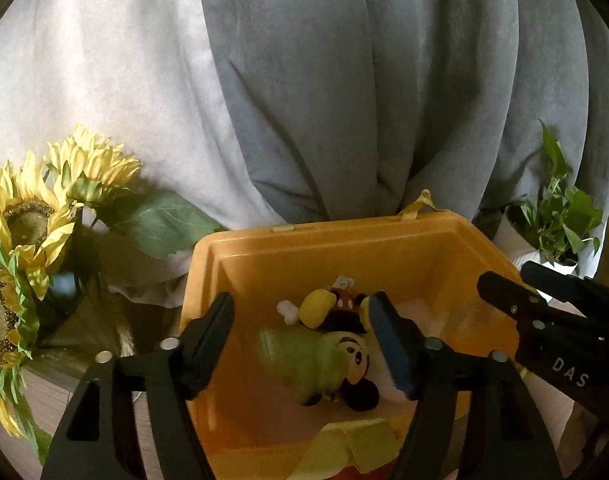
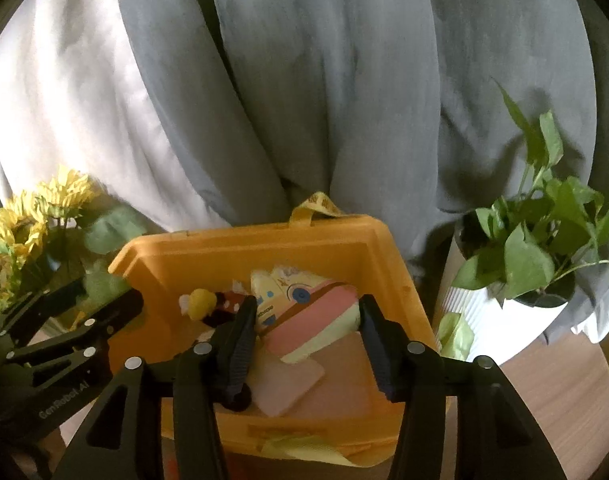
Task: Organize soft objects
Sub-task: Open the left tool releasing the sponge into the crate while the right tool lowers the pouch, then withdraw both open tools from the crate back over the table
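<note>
left gripper (image 1: 302,330): jaws spread, holding nothing, above the near edge of the orange bin (image 1: 208,256) | mouse plush (image 1: 336,354): lying in bin, left side | right gripper (image 2: 304,332): also agape, empty, over the striped plush (image 2: 316,330) at right | advice: I'd lower straight, close on the body, avoid the bin walls

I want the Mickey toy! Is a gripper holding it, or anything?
No. Both grippers, left and right, are open above the orange bin; Mickey lies loose inside.

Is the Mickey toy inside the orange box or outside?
Inside. The Mickey Mouse plush lies on the orange box floor, its walls all around.
</note>
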Motion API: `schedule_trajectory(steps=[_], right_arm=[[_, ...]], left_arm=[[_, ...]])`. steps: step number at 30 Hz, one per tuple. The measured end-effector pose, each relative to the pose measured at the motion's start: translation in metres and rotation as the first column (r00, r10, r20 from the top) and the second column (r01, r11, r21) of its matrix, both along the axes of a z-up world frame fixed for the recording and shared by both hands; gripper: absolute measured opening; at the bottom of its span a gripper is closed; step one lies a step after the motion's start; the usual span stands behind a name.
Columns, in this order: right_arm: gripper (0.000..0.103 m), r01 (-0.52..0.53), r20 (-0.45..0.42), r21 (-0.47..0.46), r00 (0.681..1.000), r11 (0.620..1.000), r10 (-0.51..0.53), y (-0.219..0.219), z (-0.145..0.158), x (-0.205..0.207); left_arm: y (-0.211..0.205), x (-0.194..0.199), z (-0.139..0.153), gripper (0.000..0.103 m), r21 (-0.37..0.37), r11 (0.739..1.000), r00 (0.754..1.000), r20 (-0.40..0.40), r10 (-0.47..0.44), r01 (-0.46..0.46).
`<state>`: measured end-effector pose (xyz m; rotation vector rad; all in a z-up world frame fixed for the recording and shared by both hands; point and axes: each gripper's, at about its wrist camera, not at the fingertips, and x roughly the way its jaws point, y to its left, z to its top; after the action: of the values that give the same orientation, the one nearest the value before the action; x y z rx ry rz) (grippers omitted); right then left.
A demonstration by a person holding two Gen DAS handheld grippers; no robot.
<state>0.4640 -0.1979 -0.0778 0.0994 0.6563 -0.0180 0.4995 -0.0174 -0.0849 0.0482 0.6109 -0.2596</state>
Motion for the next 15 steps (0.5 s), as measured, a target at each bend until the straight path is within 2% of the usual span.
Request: schedule_trajectory(steps=[2, 15], right_arm=[[0.065, 0.011, -0.003, 0.000, 1.000, 1.000, -0.011, -0.002, 0.000, 0.000], [0.077, 0.072, 0.034, -0.003, 0.997, 0.997, -0.072, -0.011, 0.015, -0.024]], left_arm=[[-0.001, -0.001, 0.001, 0.077, 0.001, 1.000, 1.000, 0.004, -0.001, 0.001], [0.007, -0.037, 0.027, 0.084, -0.007, 1.000, 0.997, 0.076, 0.005, -0.005]])
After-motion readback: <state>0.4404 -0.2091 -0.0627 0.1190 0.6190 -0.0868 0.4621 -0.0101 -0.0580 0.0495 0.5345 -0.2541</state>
